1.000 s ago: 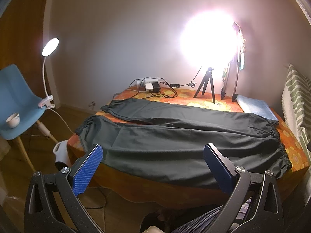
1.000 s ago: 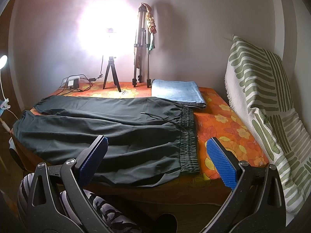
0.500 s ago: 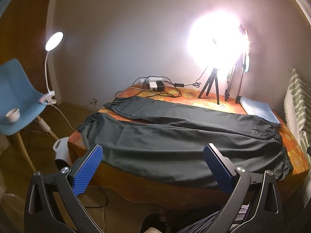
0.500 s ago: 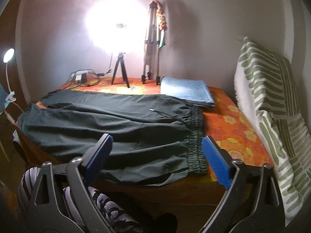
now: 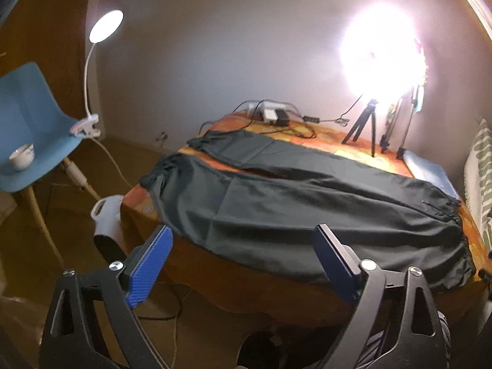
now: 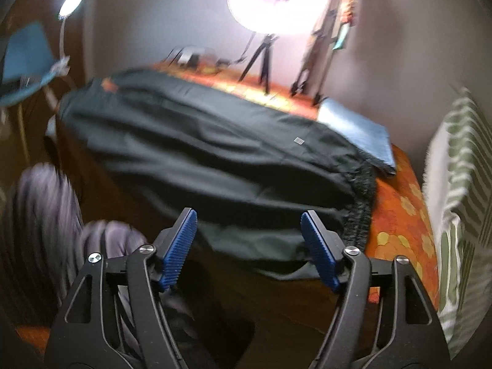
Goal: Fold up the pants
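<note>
Dark green pants (image 5: 292, 203) lie spread flat on the orange flowered table (image 5: 326, 135), legs to the left, elastic waistband at the right; they also show in the right wrist view (image 6: 215, 153), waistband (image 6: 363, 203) at the right. My left gripper (image 5: 243, 261) is open and empty, in front of the table's near edge below the near leg. My right gripper (image 6: 249, 243) is open and empty, close above the near edge of the pants by the waistband.
A folded blue cloth (image 6: 359, 132) lies at the back right. A ring light on a tripod (image 5: 366, 123), more tripods and a power strip with cables (image 5: 273, 115) stand at the back. A blue chair with a cup (image 5: 21, 156) and a clip lamp (image 5: 106, 26) are left. A green striped cloth (image 6: 461, 184) hangs right.
The right gripper has tilted and moved in toward the waistband end of the pants, its jaws narrowing a little. The left gripper has swung slightly left. The pants have not moved.
</note>
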Available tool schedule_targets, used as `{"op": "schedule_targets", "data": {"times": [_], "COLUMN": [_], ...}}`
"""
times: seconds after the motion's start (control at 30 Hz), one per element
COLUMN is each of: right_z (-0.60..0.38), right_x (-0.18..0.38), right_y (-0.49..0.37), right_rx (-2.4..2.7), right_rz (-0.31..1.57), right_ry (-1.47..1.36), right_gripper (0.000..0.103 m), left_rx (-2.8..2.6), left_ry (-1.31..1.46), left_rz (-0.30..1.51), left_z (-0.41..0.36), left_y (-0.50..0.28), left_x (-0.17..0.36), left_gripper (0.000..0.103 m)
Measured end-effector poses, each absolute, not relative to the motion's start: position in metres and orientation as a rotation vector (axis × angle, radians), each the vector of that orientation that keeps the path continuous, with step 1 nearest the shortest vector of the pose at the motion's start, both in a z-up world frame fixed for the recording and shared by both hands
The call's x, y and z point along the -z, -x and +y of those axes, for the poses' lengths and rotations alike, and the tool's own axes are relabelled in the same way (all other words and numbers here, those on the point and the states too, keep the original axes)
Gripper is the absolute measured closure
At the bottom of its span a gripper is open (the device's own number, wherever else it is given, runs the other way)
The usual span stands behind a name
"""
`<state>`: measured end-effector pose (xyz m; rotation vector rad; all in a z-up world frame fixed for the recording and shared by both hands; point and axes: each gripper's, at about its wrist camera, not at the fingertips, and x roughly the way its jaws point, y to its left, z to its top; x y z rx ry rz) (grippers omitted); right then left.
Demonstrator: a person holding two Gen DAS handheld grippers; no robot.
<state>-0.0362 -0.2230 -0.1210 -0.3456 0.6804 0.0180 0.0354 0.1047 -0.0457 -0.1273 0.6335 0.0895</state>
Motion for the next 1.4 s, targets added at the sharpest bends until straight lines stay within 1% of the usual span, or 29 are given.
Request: {"op": "schedule_targets", "data": {"times": [0.2, 0.37, 0.53, 0.7, 1.0, 1.07, 1.1, 1.13, 1.17, 1.2, 1.23, 1.27, 1.3, 1.33, 1.37, 1.4], "right_z": [-0.217, -0.2, -0.185, -0.178, -0.176, -0.177, -0.177, -0.177, -0.178, -0.178, -0.179, -0.18, -0.18, -0.18, -0.179, -0.178], "right_x": [0.161, 0.189, 0.207, 0.216, 0.223, 0.221, 0.221, 0.219, 0.218, 0.217, 0.216, 0.215, 0.213, 0.211, 0.21, 0.207], "right_y": [0.029, 0.013, 0.0, -0.015, -0.034, -0.035, -0.035, -0.037, -0.037, -0.039, -0.04, -0.041, -0.042, -0.043, -0.043, -0.042], "right_rx": [-0.119, -0.148, -0.165, -0.179, -0.184, -0.184, -0.184, -0.184, -0.185, -0.185, -0.188, -0.197, -0.212, -0.225, -0.23, -0.23], "right_rz": [0.785, 0.826, 0.83, 0.845, 0.862, 0.861, 0.862, 0.865, 0.872, 0.88, 0.888, 0.895, 0.904, 0.91, 0.909, 0.903], "right_ry": [0.446, 0.556, 0.644, 0.686, 0.728, 0.732, 0.731, 0.726, 0.721, 0.715, 0.709, 0.7, 0.688, 0.681, 0.68, 0.683], "right_gripper": [0.033, 0.033, 0.033, 0.03, 0.03, 0.031, 0.033, 0.041, 0.051, 0.056, 0.065, 0.071, 0.074, 0.08, 0.087, 0.09], "left_rx": [-0.091, -0.125, -0.162, -0.19, -0.262, -0.275, -0.281, -0.284, -0.286, -0.285, -0.283, -0.281, -0.278, -0.274, -0.269, -0.265], "left_ry": [0.171, 0.182, 0.194, 0.225, 0.342, 0.378, 0.397, 0.407, 0.417, 0.428, 0.441, 0.457, 0.47, 0.488, 0.507, 0.518], "left_rz": [0.703, 0.751, 0.783, 0.807, 0.848, 0.86, 0.87, 0.878, 0.887, 0.896, 0.906, 0.915, 0.921, 0.927, 0.932, 0.936], "left_z": [0.128, 0.144, 0.163, 0.189, 0.249, 0.261, 0.267, 0.271, 0.274, 0.277, 0.28, 0.282, 0.284, 0.286, 0.287, 0.288], "left_y": [-0.052, -0.064, -0.073, -0.088, -0.143, -0.155, -0.163, -0.167, -0.171, -0.175, -0.179, -0.183, -0.185, -0.187, -0.189, -0.19], "left_x": [0.066, 0.08, 0.087, 0.094, 0.112, 0.118, 0.123, 0.126, 0.129, 0.133, 0.137, 0.142, 0.145, 0.148, 0.152, 0.155], "left_gripper": [0.02, 0.02, 0.02, 0.02, 0.02, 0.022, 0.024, 0.028, 0.029, 0.031, 0.033, 0.034, 0.038, 0.043, 0.046, 0.051]}}
